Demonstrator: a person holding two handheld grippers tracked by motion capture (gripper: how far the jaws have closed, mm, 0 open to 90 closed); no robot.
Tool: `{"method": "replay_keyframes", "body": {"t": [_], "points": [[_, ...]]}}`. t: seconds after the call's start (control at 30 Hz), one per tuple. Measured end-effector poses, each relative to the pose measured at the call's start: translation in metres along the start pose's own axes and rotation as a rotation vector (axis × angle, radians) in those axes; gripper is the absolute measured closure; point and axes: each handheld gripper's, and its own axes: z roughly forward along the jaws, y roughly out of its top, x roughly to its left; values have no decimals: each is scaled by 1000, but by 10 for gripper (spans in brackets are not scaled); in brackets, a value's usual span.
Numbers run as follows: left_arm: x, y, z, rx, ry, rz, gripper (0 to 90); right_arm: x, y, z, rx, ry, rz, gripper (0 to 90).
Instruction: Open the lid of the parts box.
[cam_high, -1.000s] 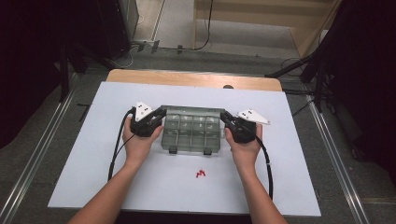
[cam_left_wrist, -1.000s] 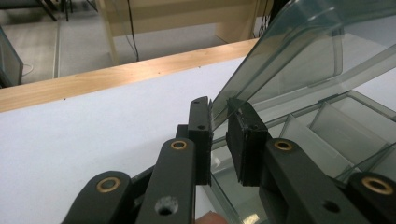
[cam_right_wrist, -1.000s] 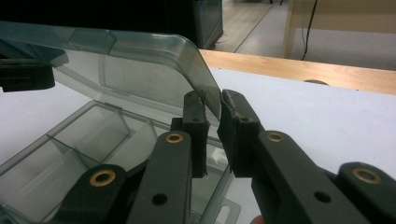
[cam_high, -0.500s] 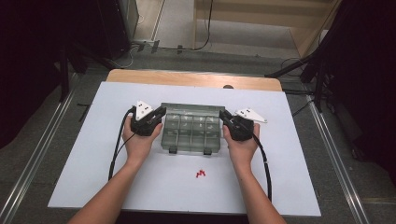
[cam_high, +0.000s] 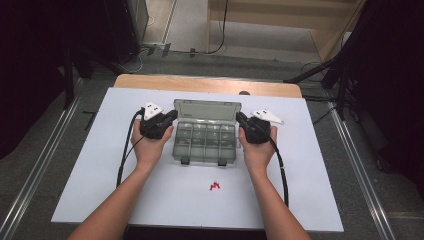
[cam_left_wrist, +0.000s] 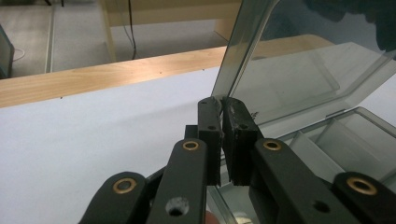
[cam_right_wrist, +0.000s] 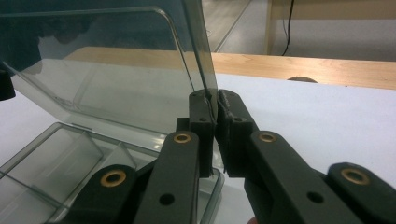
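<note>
We have the clear plastic organiser box (cam_high: 205, 142) sitting mid-surface on the white surface (cam_high: 100, 200), and its lid (cam_high: 207, 110) is up, leaning back on the far hinge. Our left tongs (cam_left_wrist: 222, 105) are clamped on the lid's left edge, and our right tongs (cam_right_wrist: 214, 100) are clamped on its right edge; both pairs of jaws have just been closing, with the thin lid wall between them. We judge this box light and fairly rigid, but the lid is thin, glossy plastic, so it looks slippery and may flex or crack if we squeeze hard or twist one side ahead of the other. The side edges near the top corners look like the right places to hold, moving both hands together. The compartments (cam_high: 206, 135) look empty from above. A small red piece (cam_high: 215, 186) lies near us, well apart from the box.
</note>
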Motion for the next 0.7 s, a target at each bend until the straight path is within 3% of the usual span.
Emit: {"method": "replay_keyframes", "body": {"t": [0.13,0.7], "points": [[3,4,9,9,15,29,855,-2,4,5,6,-2,9,871],[16,11,25,39,-27,-28,863,-13,13,24,27,1,17,876]]}}
